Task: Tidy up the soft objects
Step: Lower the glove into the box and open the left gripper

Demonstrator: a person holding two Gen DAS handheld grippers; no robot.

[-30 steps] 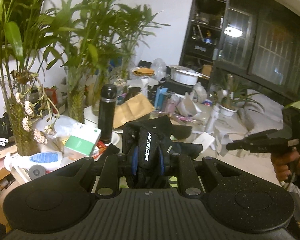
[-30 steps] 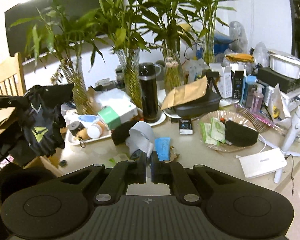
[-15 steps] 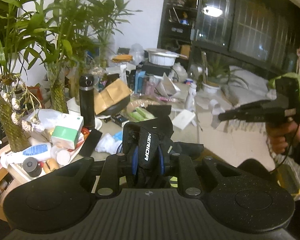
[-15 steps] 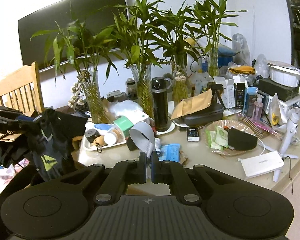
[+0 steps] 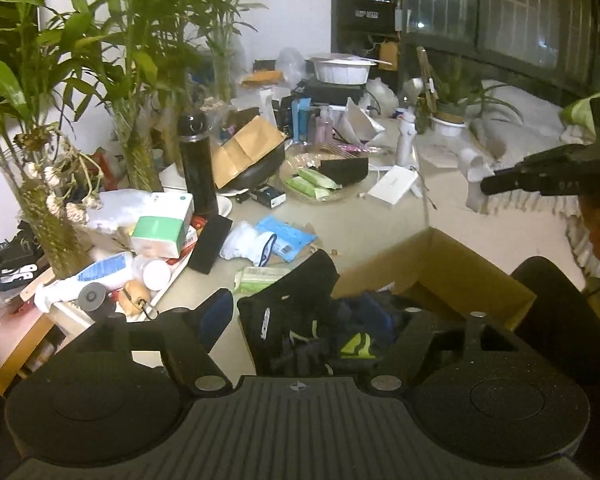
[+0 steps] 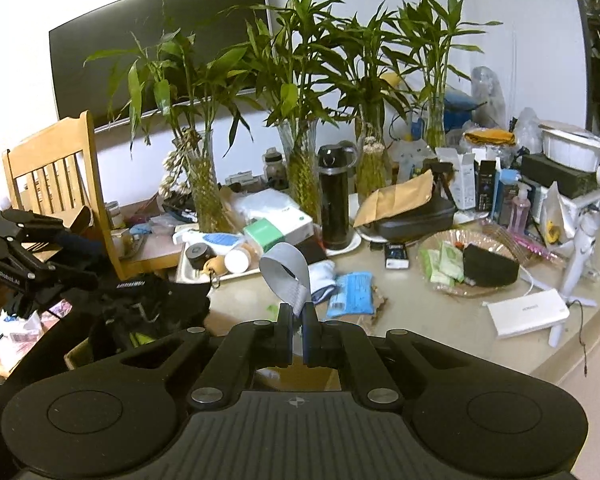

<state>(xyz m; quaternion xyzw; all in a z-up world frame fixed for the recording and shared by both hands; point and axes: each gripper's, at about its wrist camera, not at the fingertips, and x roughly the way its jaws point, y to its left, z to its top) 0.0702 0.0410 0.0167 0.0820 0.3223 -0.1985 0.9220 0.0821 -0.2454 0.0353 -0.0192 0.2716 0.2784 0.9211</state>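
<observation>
Black garment (image 5: 296,320) released into box (image 5: 440,268); left claw (image 5: 312,320) opening.

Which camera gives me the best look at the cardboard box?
The left wrist view: the cardboard box sits open in front of the lens, dark clothes inside. The right wrist view shows only slivers of it behind the fingers.

Left claw (image 5: 314,320) jaws, earlier clamped on black glove (image 5: 288,308), were opening; pads no longer pressed it. Glove dropped to lower centre of frame, lying over near wall of cardboard box (image 5: 432,264). Box newly entered left wrist view. Right claw (image 5: 490,184) shifted up toward upper right edge of frame.
</observation>
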